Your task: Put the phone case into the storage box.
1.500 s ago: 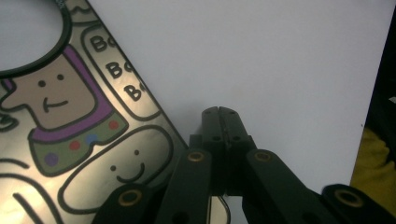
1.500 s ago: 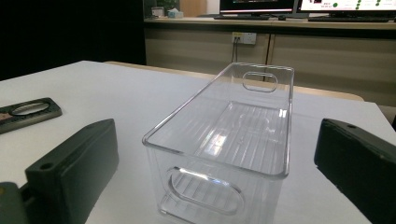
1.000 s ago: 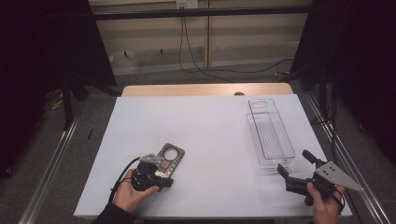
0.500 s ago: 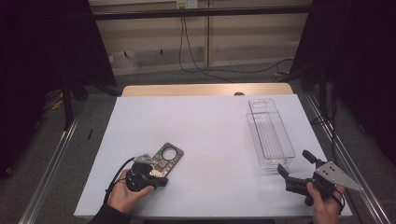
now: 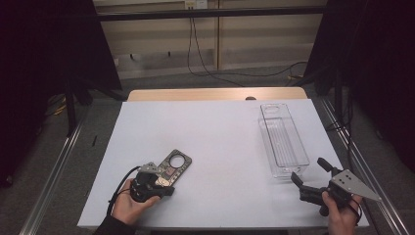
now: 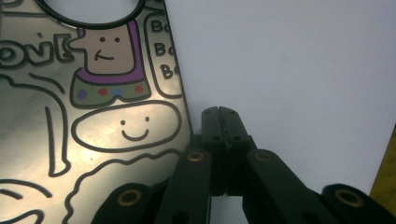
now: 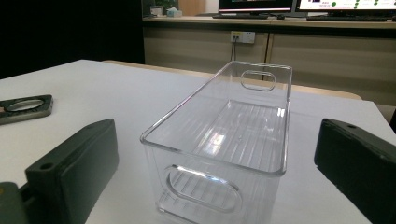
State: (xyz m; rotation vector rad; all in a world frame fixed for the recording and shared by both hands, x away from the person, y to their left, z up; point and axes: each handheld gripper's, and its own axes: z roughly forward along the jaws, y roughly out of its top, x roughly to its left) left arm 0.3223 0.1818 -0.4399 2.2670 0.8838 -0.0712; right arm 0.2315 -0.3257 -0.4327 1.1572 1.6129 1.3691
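Nearby, clear bin (image 5: 284,139) sits before wide-apart right tongs (image 5: 309,174).

The right gripper (image 7: 219,163) had its jaws spread wide, a clear plastic bin (image 7: 224,135) standing straight ahead between them on the white surface (image 7: 116,88); a dark phone case (image 7: 23,108) lay off to its left

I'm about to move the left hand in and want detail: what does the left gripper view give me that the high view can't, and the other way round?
Left gripper view: the phone case's cartoon print and the left gripper's jaws shut, empty, beside the case's edge. High view: the clear bin at the right, with the open right gripper just before it. Both share the case on the white table.
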